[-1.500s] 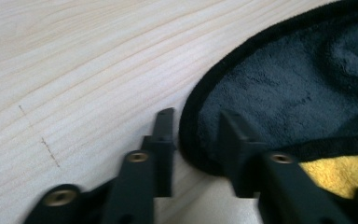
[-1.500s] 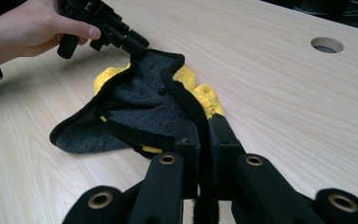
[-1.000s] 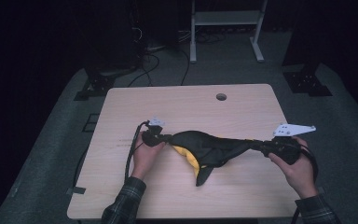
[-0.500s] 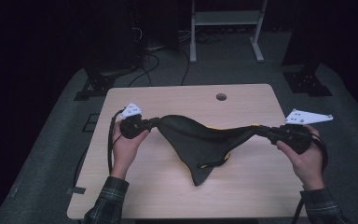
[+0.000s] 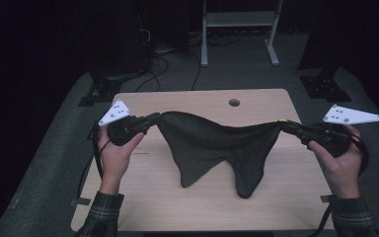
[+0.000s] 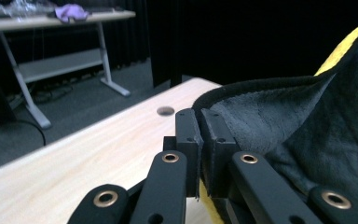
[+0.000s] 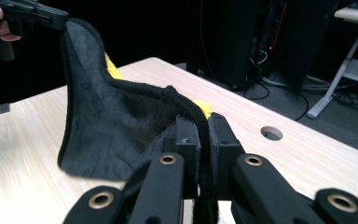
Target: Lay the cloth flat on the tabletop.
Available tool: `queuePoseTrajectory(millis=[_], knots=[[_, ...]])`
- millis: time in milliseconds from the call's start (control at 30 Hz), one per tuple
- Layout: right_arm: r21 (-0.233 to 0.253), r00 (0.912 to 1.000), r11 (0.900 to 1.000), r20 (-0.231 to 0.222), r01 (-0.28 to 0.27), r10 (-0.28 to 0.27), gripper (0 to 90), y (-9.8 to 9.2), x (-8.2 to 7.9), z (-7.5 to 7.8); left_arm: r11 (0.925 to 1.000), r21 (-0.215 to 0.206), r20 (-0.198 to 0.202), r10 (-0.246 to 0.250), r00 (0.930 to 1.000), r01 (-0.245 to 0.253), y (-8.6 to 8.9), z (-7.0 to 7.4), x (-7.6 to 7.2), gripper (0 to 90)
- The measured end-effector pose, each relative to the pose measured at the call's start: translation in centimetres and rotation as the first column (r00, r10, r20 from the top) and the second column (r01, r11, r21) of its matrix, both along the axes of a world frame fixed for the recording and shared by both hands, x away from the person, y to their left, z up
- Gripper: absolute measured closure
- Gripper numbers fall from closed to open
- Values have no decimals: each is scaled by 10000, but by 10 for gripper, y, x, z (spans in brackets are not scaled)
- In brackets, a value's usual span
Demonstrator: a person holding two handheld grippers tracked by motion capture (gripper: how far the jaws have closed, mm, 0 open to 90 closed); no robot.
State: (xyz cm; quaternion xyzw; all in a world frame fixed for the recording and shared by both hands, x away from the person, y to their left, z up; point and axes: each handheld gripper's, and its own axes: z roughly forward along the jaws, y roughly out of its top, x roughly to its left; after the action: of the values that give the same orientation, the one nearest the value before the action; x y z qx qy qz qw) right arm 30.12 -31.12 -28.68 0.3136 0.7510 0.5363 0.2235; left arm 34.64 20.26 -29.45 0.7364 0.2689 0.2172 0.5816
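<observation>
A dark fuzzy cloth (image 5: 212,145) with a yellow underside hangs stretched between both grippers above the wooden table (image 5: 266,207). My left gripper (image 5: 157,117) is shut on the cloth's left corner. My right gripper (image 5: 283,125) is shut on its right corner. Two lower flaps droop down to the tabletop. In the left gripper view the jaws pinch the cloth's black edge (image 6: 261,116), and yellow lining (image 6: 340,51) shows at the far side. In the right gripper view the cloth's rim (image 7: 191,112) runs between the jaws, and the other gripper (image 7: 51,18) holds the far corner.
A round cable hole (image 5: 234,102) sits near the table's far edge. A white-framed desk (image 5: 239,24) and cables on the floor (image 5: 163,54) lie beyond the table. Dark stands flank the table at left (image 5: 103,84) and right (image 5: 325,81).
Both grippers have pulled apart and lifted slightly. The cloth, bunched with yellow showing a second ago, is now spread wide and taut along its upper edge.
</observation>
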Motion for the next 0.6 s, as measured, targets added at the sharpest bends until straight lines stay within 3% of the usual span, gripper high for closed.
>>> queuePoseTrajectory(millis=[267, 600], knots=[[-43, 9993, 9997, 298, -232, 233, 840, -4, -16, 14, 9993, -274, 666, -218, 9975, 237, 13, 21, -31, 860], [-453, 9937, 9953, 686, -853, 883, 840, 3, -56, 38, 9965, -499, 1369, -603, 9887, 677, 27, 41, -83, 860]])
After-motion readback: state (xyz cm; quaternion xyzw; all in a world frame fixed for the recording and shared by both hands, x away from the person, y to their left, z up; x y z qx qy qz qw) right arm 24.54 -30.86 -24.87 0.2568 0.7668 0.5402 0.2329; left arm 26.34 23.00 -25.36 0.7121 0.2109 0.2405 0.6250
